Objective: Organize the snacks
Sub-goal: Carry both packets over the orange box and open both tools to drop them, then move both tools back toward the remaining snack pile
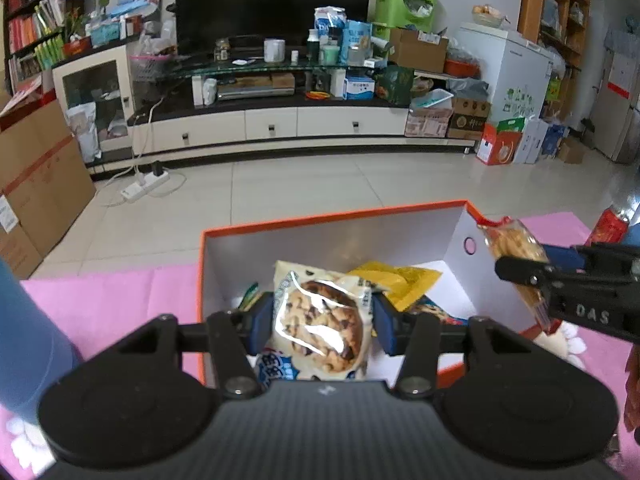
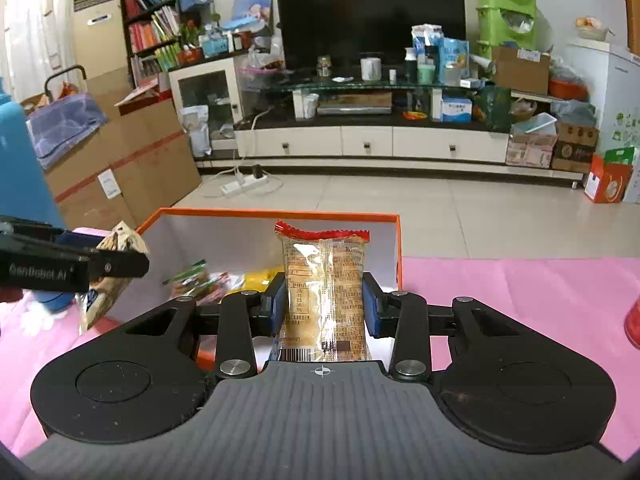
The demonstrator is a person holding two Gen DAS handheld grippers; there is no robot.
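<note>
Cookie packet (image 1: 320,320) pinched in my left claw (image 1: 322,318), hanging over the near end of the orange box (image 1: 332,216) — white inside, a yellow packet (image 1: 400,280) and others already on its floor. My right claw (image 2: 325,308) is clamped on a clear cracker packet (image 2: 325,280) with a red crimped top, held upright over the box's right side. Box sits on the pink-covered bench (image 2: 520,300). I judge this the drop-in step: both packets carried, neither released. Next I would lower each inside the walls and part the pads — clear of the other claw.

Two claws (image 1: 322,316), two held packets (image 1: 320,320), one box (image 1: 332,220)
</note>
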